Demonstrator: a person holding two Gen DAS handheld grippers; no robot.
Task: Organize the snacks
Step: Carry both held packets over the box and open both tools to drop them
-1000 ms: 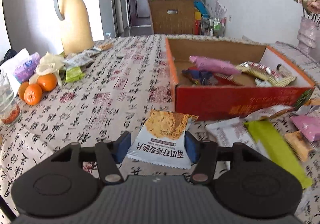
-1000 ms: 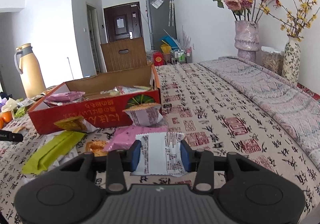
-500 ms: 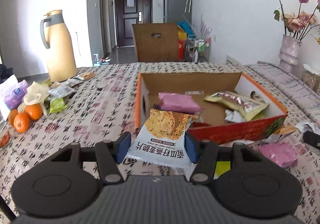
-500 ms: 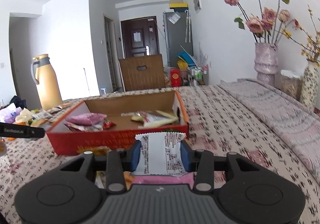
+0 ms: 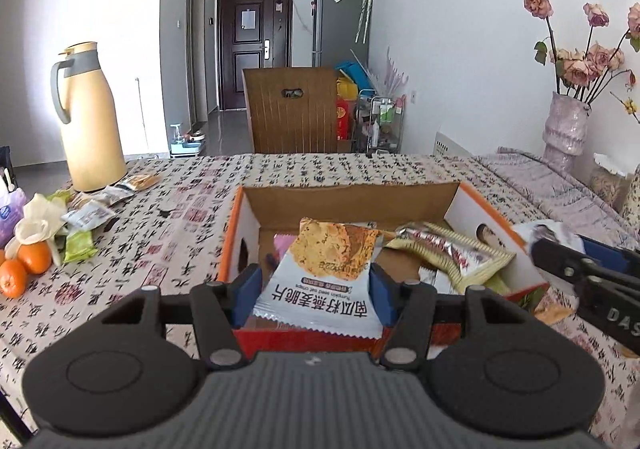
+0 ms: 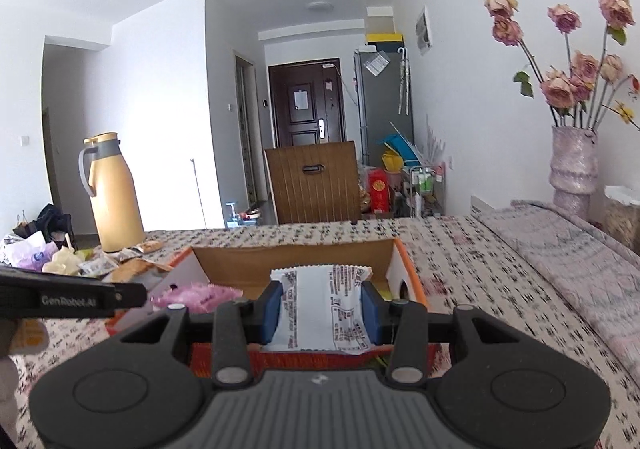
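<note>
My left gripper is shut on a white snack packet with an orange cracker picture, held above the near wall of the open red and orange cardboard box. My right gripper is shut on a white packet with its printed back showing, also over the near edge of the same box. Inside the box lie a pink packet and a silver and yellow packet. The right gripper reaches into the left wrist view at the right edge.
A tan thermos jug stands at the back left of the patterned tablecloth, with loose packets and oranges beside it. A vase of dried roses stands at the right. A wooden chair back is behind the table.
Both grippers have risen and moved forward with their packets, from low over the loose snacks on the cloth to above the box's near edge. The box now lies just beneath both.
</note>
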